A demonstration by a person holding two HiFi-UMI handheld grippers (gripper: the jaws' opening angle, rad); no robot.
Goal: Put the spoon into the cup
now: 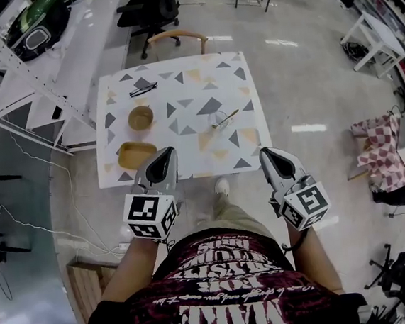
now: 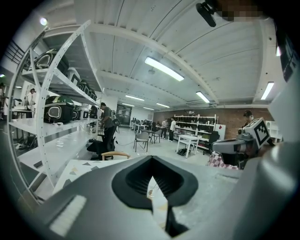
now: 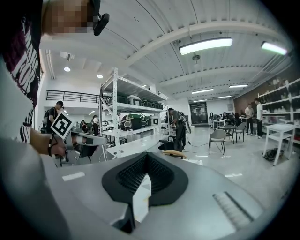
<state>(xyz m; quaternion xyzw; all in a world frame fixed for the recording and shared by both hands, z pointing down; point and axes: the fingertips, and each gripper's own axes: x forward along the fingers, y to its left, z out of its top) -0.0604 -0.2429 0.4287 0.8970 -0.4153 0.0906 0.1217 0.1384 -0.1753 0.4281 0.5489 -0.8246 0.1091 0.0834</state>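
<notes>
While the person stands at the near edge of the bench (image 1: 179,71), both tools are held close to the body, short of the patterned top. The left hand-held gripper (image 1: 165,154) has its jaws together, tips meeting with nothing between them, as its own view (image 2: 151,161) shows. The right hand-held gripper (image 1: 268,153) is likewise closed and empty (image 3: 148,159). The 2 sit side by side, well apart, each pointing toward the bench.

On the bench's right half stands the clear cup (image 1: 217,128), well away from both tools. The spoon (image 1: 228,116) appears to lean in it, handle slanting up and to the right, though at this size I cannot be sure the bowl end is inside rather than just beside the rim.

On the left half sit a round brown bowl (image 1: 140,117) and, nearer the person, a tan dish (image 1: 136,155); they are near each other but not touching. A small black object (image 1: 143,90) lies toward the far left corner. A wooden chair (image 1: 176,34) stands at the bench's far side, and a white shelving rack (image 1: 30,74) runs along the left.
</notes>
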